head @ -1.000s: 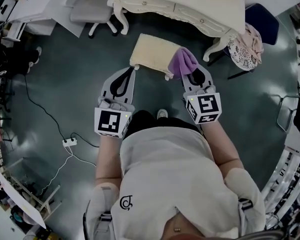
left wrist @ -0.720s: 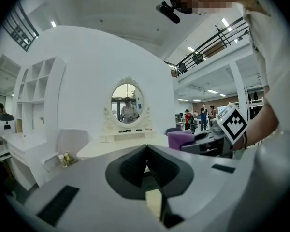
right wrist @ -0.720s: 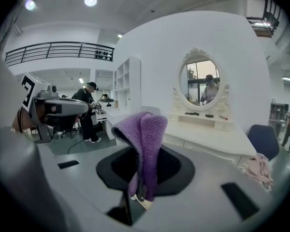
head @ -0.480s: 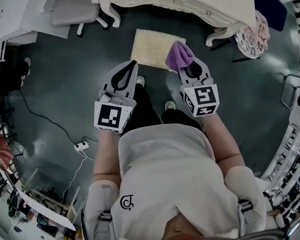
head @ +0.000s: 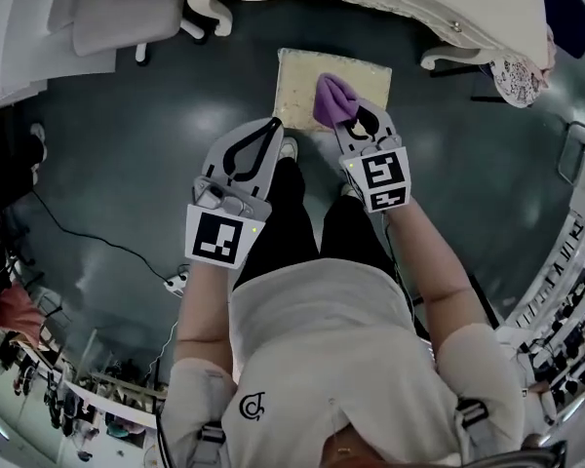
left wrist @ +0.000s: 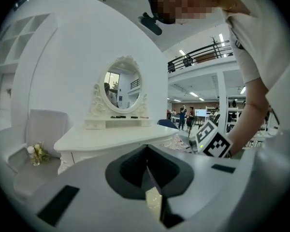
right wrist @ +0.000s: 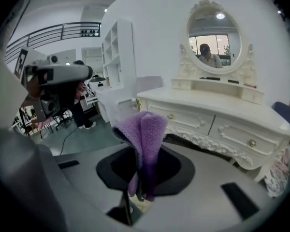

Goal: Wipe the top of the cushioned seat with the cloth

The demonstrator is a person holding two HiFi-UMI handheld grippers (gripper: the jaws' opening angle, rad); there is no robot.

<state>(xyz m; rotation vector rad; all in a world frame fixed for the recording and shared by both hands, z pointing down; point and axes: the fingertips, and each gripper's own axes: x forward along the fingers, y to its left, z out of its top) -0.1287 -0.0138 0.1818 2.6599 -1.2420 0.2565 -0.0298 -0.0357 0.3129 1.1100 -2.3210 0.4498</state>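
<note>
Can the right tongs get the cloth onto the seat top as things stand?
Likely yes. The right tongs, shut on the purple cloth, hang over the cushioned seat; nothing lies on its top. Contact unclear.

Nothing legible — no text, labels or numbers

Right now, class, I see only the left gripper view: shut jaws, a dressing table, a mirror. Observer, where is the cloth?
Observer: The right gripper has its jaws shut on the purple cloth.
Operator: Is it at the seat?
Observer: In the head view the cloth is over the near right part of the cushioned seat.
Operator: And my own gripper?
Observer: The left gripper points at the seat's near left corner.
</note>
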